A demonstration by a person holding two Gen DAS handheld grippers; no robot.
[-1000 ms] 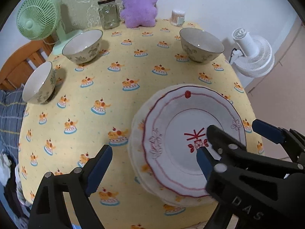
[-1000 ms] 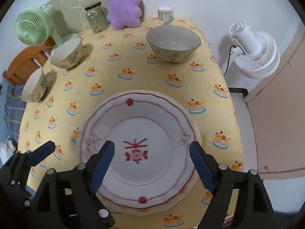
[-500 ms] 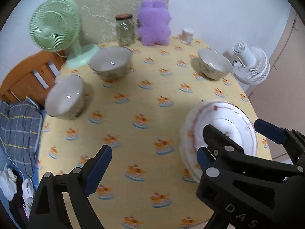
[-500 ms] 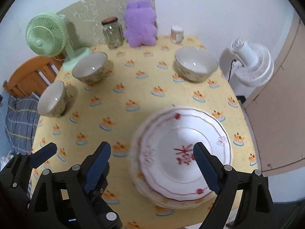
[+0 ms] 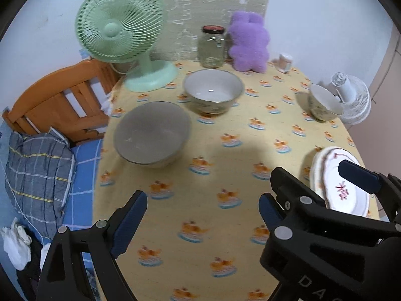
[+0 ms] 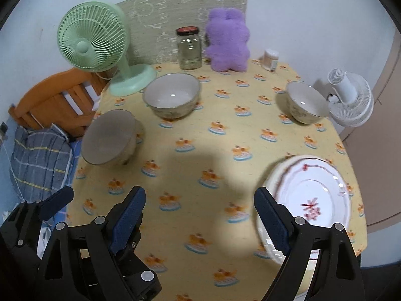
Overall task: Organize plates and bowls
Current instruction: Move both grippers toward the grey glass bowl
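A stack of white plates with red trim [image 6: 313, 200] lies at the table's near right; in the left wrist view it [image 5: 333, 175] is partly hidden behind the right gripper's body. Three patterned bowls stand apart: one at the left edge [image 5: 151, 135] [image 6: 109, 138], one at the back middle [image 5: 213, 92] [image 6: 171, 96], one at the far right [image 5: 323, 102] [image 6: 304, 104]. My left gripper [image 5: 200, 213] is open and empty above the cloth. My right gripper [image 6: 199, 215] is open and empty, its right finger beside the plates.
A green desk fan [image 6: 100, 47], a glass jar [image 6: 189, 49], a purple plush toy [image 6: 228, 40] and a small container [image 6: 270, 59] line the back. A white fan [image 6: 351, 97] stands off the right edge. A wooden bed frame [image 5: 57, 102] and pillow [image 5: 37, 175] lie left.
Both grippers have drawn back and swung left, away from the plate stack. The plates now sit at the right of both views and the left bowl has come closer.
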